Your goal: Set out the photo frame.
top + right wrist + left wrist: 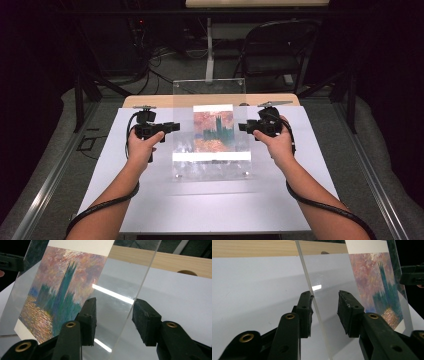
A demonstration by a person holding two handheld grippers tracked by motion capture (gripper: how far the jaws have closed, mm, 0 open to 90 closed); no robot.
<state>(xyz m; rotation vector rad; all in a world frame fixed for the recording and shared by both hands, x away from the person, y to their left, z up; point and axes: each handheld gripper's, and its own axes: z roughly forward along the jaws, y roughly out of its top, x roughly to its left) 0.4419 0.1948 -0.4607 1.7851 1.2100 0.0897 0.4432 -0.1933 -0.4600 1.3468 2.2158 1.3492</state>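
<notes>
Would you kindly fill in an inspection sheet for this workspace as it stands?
Surface: white table top, wooden strip along the far edge.
Job's things: clear acrylic frame with a painting print, near edge on the table.
Clutter: nothing seen.
Grippers: left gripper and right gripper straddle the frame's side edges, gaps at the pads.
Cables: black cable trailing along each forearm.
Surroundings: folding chair, dark floor.
</notes>
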